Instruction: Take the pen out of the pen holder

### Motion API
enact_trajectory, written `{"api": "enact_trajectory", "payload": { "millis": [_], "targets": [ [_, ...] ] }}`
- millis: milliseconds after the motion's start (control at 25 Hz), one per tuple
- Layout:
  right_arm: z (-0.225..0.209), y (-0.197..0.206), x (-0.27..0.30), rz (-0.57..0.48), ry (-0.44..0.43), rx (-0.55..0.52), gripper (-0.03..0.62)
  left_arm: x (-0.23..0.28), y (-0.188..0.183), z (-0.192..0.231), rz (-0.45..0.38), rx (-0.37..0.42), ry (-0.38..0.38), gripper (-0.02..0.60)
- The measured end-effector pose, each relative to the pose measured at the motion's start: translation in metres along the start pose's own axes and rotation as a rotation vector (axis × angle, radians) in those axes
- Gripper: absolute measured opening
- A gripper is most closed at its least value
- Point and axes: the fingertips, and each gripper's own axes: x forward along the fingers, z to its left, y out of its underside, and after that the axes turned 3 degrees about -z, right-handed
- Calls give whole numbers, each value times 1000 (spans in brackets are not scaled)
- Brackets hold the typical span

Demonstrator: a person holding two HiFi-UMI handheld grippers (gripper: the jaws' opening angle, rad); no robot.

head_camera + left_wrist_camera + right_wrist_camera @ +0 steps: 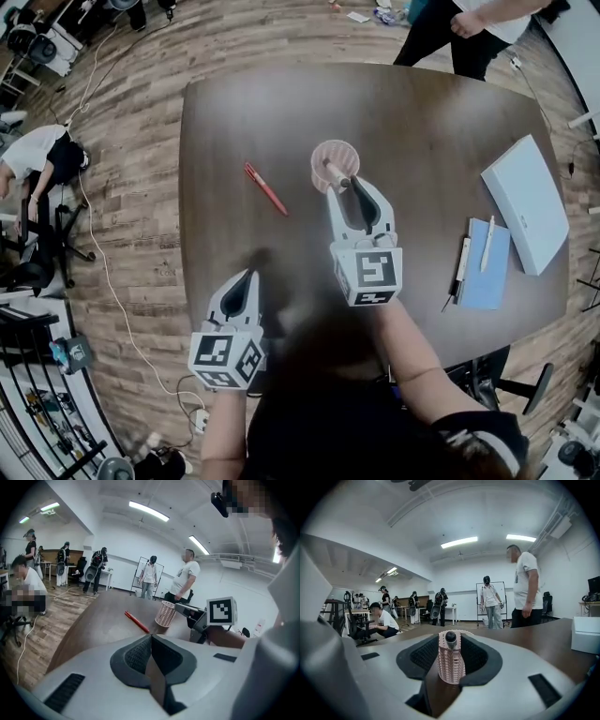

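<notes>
Right gripper (349,185): my jaws stand wide apart and the pads press on nothing.

Straight ahead on the centre line, framed by both pads, is the pink perforated plastic pen holder (451,665), standing upright on the dark brown table (272,103). The head view puts it just beyond my fingertips, not between them.

The pen with a dark rounded end (450,638) sticks up out of the holder's rim. Its long axis is steep and it tips back toward me, so from my right gripper view I see it almost end-on. Its top is the nearest part, just by the tips.

Judgement: the grab turns on this lean. The jaws must close across the shaft above the rim, not round the holder.

Left gripper (151,638): jaws closed together with nothing in them. It sits low at the near edge of the table, well apart from the holder, which lies ahead and to its right. The right is plainly the nearer hand.

Count:
- grippers: two
- pen holders: one
- pens in the holder: one visible
- pens loose on the table: three
  - red pen (265,187), lying left of the holder
  - white pen (487,244), on the blue notebook (497,281)
  - dark pen (459,272), along the notebook's left edge
- notebooks: one
- white box (527,202): one, at the far right, well apart from the work
</notes>
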Motion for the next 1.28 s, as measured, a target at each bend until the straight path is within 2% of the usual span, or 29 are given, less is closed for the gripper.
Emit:
{"api": "enact_trajectory", "payload": {
  "millis": [160,280,520,880,1280],
  "targets": [
    [3,-1,4,-17,-3,-5,127,0,4,4,8,-7,-11,29],
    [2,-1,5,-24,8,-13,70,0,7,5,12,-8,-19,29],
    [-1,0,1,-33,14,-11,77,-4,8,3,8,-7,-31,29],
    [1,-26,-9,-110,14,-55,81,-9,2,-1,-24,-12,-34,29],
    [13,-82,-46,-238,43,-103,81,-41,-4,-10,-87,-45,12,29]
  ]
}}
